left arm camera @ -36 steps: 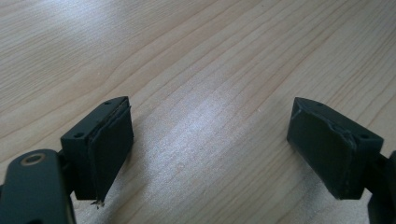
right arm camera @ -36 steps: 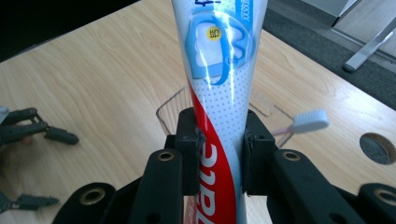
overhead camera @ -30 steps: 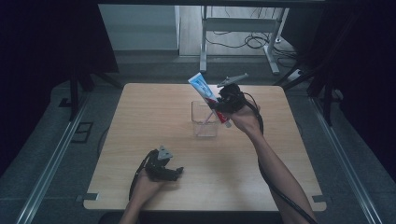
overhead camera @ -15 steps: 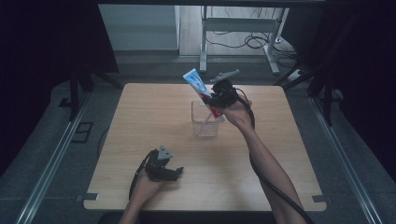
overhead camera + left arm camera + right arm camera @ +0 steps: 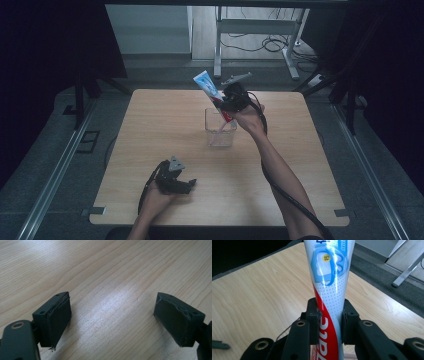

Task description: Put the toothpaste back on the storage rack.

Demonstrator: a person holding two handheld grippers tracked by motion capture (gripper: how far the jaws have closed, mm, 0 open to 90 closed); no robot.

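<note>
A white, blue and red toothpaste tube [image 5: 206, 85] [image 5: 329, 277] leans up and to the left, gripped near its lower end by my right gripper [image 5: 227, 102] [image 5: 330, 312]. Both pads press on the tube's sides. The gripper hangs over a clear plastic container [image 5: 220, 131] in the middle of the wooden table [image 5: 150, 130]. The tube's bottom end reaches down into the container's mouth, where something pale pink also stands. My left gripper [image 5: 186, 184] [image 5: 112, 317] rests on the table near the front edge, its jaws wide apart with only bare wood between them.
Beyond the table's far edge stand a metal desk frame [image 5: 220, 45] and loose cables [image 5: 272, 42] on the floor. Metal rails [image 5: 60, 170] run along the floor on both sides. Bare wood lies to the left and right of the container.
My right gripper has carried the toothpaste tube a little to the left and slightly down, over the container. The left gripper has stayed where it was.
</note>
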